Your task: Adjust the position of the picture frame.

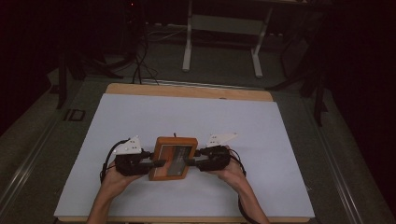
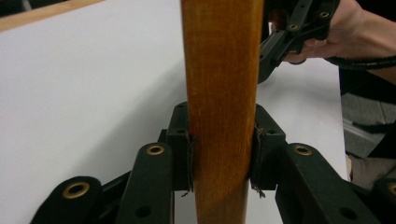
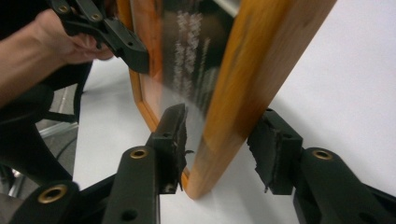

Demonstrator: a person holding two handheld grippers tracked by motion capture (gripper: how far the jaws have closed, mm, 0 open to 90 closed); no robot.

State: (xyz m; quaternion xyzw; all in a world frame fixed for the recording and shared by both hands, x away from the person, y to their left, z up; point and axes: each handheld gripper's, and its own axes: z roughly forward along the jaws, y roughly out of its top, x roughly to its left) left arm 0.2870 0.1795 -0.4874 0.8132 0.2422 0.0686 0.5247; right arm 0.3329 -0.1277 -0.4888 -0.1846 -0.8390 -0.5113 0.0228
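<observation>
Left gripper (image 2: 222, 156): jaws clamped on the left edge of an orange-brown wooden picture frame with a dark glass pane (image 2: 222, 93), both black pads pressed flat against the wood, front and back. Seen edge-on in the left gripper view, standing as an upright plank between the pads.

Right gripper (image 3: 219, 149): jaws apart, straddling the opposite, right edge of the same frame (image 3: 252, 79). Gap visible between the right-hand pad and the wood; the other pad sitting just beside the glass side, contact there too blurred to tell. No firm grip to be seen here.

Outward from the jaws: frame held between the two grippers near the middle of the near half of the surface, glass side up in the high view (image 1: 173, 158), left gripper (image 1: 156, 163) at its left edge and right gripper (image 1: 190, 162) at its right edge. Grey three-cornered plates on top of both grippers, black cables trailing back along the person's forearms, which enter from the near edge.

Beneath: a large white sheet (image 1: 187, 121) covering most of the wooden surface (image 1: 187, 91), a strip of bare wood showing along the far edge. Beyond the surface, a grey floor with loose black cables (image 1: 140, 60) and the pale legs of another table (image 1: 222, 42), the room around it dark.
</observation>
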